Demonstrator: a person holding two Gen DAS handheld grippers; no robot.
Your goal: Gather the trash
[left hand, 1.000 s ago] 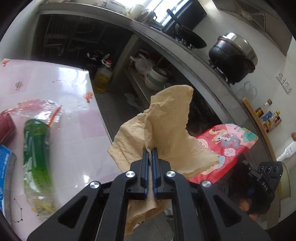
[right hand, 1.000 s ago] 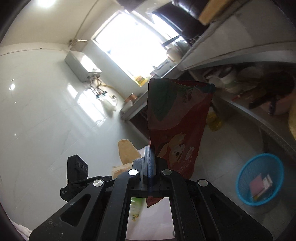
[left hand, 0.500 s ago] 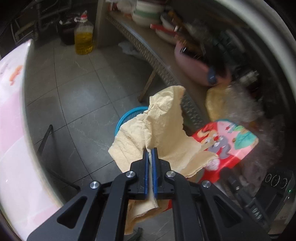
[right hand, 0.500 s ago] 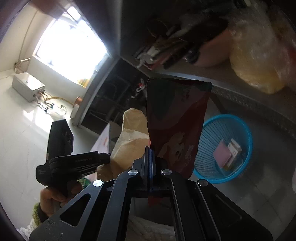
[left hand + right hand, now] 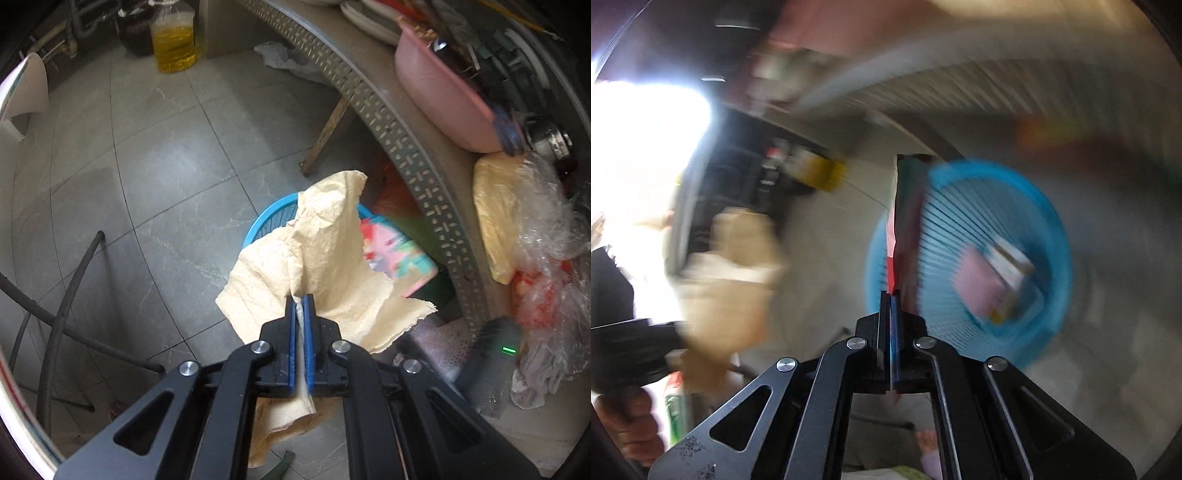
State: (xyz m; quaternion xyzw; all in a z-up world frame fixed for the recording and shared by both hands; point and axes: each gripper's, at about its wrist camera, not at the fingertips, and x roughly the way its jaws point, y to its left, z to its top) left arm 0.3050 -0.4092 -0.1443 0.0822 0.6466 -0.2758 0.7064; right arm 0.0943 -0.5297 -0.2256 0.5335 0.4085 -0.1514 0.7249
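Over the grey tiled floor, beside the low shelf (image 5: 402, 147), both tools hang above the blue basket (image 5: 1049, 221), which stands on the floor and already holds a pink card and a small box. Left gripper (image 5: 301, 306): jaws pressed almost together on the tan paper towel (image 5: 332, 258), pinched near its middle; crumpled sheet stands up past the fingertips toward the basket, with a loose tail drooping below the jaws. No clear long axis, as it is a bunched sheet, though its tallest fold runs away from the tool. Right gripper (image 5: 891, 295): jaws nearly together on the bottom edge of the red snack wrapper (image 5: 907, 221). They have just been opening slightly, wrapper between them, and it looks held for now. Wrapper's long axis runs straight out from the fingertips, free end far; seen nearly edge-on in the right view, blurred. From the left view it lies over the basket's right side. Risks, as judgement: both items are light and flat, so a release off-centre could let them glide past the rim onto the tiles or under the shelf. Towel is wide and may drape over the rim instead of dropping in. Its tail may cling to the pads. Heavy blur suggests fast motion; overshoot is possible.
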